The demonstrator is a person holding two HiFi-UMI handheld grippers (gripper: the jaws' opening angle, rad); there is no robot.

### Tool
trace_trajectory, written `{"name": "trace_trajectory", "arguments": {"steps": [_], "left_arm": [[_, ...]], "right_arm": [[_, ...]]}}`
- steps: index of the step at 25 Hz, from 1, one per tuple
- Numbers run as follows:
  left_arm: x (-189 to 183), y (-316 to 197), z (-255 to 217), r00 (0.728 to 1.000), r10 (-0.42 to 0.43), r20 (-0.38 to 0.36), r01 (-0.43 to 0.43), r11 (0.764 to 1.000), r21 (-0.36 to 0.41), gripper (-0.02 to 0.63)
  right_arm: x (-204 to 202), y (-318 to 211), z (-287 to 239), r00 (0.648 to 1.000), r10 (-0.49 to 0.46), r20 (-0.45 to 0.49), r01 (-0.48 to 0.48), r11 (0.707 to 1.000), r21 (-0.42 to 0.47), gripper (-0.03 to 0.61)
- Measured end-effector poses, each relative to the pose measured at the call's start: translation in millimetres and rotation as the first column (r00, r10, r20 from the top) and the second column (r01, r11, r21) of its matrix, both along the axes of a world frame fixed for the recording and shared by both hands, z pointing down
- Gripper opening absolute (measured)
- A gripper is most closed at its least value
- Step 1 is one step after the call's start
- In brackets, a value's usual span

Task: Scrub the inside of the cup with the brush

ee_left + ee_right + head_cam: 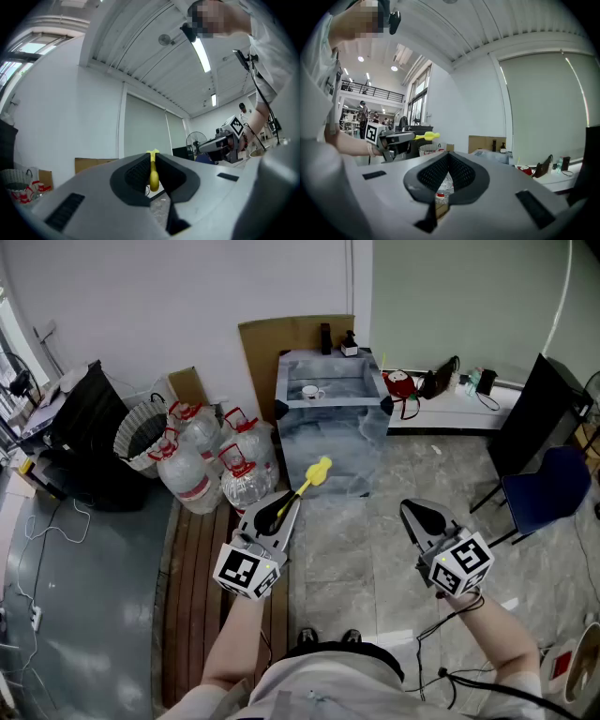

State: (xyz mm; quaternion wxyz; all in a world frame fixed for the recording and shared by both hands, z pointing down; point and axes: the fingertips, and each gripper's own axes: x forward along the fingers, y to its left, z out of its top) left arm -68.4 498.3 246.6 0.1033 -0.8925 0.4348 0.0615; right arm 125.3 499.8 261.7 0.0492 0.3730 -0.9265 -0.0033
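My left gripper (279, 510) is held low at the left of the head view, shut on the handle of a yellow brush (315, 473) whose head sticks out ahead of the jaws. In the left gripper view the brush handle (153, 174) is pinched between the pads. My right gripper (419, 517) is shut with nothing in it; its jaws meet in the right gripper view (449, 158). A small white cup (312, 392) stands far ahead on a grey covered table (361, 427), well away from both grippers.
Several big water jugs (202, 465) and a mesh wastebasket (139, 434) stand left of the table. Cardboard (272, 343) leans on the wall behind. A low shelf with bags (441, 390) and a blue chair (548, 488) are at the right. A person's feet (323, 637) stand on tiled floor.
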Motion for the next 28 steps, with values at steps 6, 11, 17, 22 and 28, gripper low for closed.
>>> {"name": "trace_trajectory", "arguments": {"steps": [6,11,17,22,28], "left_arm": [[-10.7,-0.8,1.7,1.000,0.013,0.008,-0.013,1.000,-0.009,0.035],[-24.3,-1.7,1.3,1.000,0.024,0.002,-0.024,1.000,-0.012,0.035],[-44.8,-1.8,2.9,0.999,0.047,-0.015,-0.047,0.999,0.003,0.035],[-55.9,2.3,4.6,0.998,0.063,-0.012,-0.063,0.998,0.008,0.035],[-67.9,-2.5,1.0,0.996,0.090,-0.009,-0.090,0.996,0.010,0.035]], "right_arm": [[-12.8,0.0,0.7,0.999,-0.010,-0.051,0.010,1.000,0.007,0.015],[-28.7,0.5,-2.7,0.999,-0.003,-0.040,0.003,1.000,0.008,0.015],[-47.6,3.8,-1.2,0.999,0.011,-0.052,-0.010,1.000,0.008,0.015],[-58.8,5.9,-0.4,0.998,0.032,-0.052,-0.031,0.999,0.009,0.015],[-74.4,2.1,-3.7,0.997,0.047,-0.056,-0.047,0.999,0.002,0.017]]}}
